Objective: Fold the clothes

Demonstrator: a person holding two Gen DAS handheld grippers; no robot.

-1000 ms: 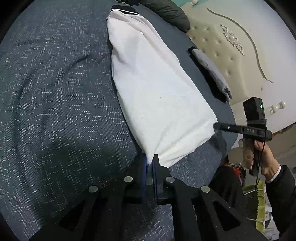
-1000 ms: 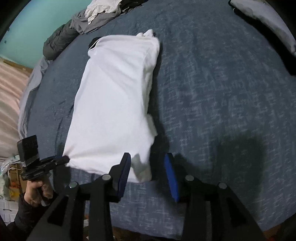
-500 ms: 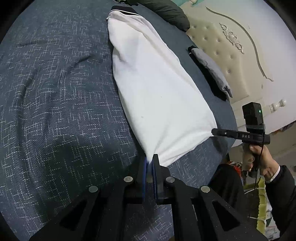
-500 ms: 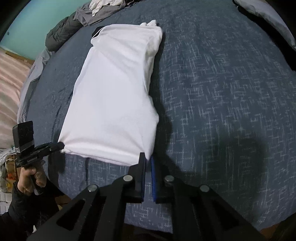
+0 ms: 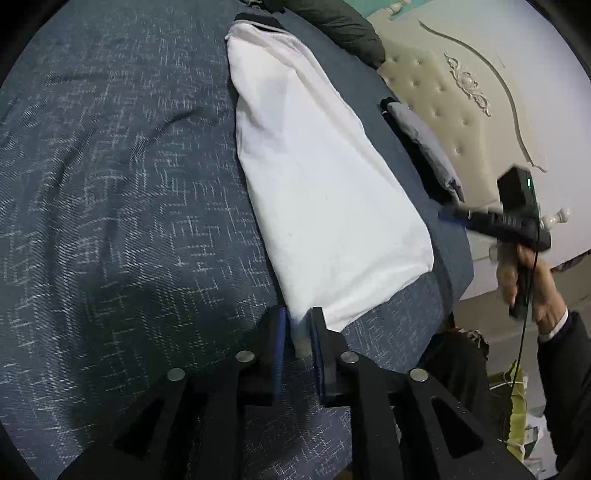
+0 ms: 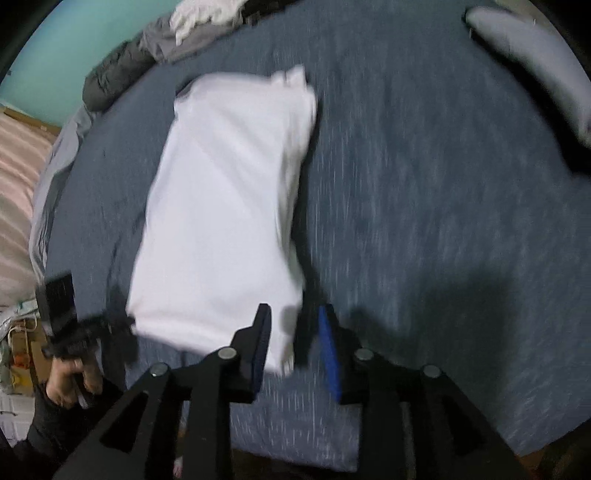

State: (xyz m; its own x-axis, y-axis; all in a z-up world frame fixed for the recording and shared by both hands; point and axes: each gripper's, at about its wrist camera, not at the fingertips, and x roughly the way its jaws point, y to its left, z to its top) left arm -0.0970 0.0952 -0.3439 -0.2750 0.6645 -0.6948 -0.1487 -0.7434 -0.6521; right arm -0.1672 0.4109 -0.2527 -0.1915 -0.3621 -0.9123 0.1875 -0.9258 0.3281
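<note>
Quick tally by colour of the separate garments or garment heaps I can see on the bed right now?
White: 2, the folded white shirt and the crumpled white garment
Grey: 2, the folded grey garment and the grey garment in the heap
Dark: 1, the dark jacket
Total: 5

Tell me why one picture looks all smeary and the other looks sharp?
The right wrist view is motion-blurred, so the white shirt and the speckled bedspread streak. The left wrist view is sharp: the bedspread's weave and the shirt's edges are clear, with only the other tool smeared. Both views bulge at the edges from the fisheye lens.
</note>
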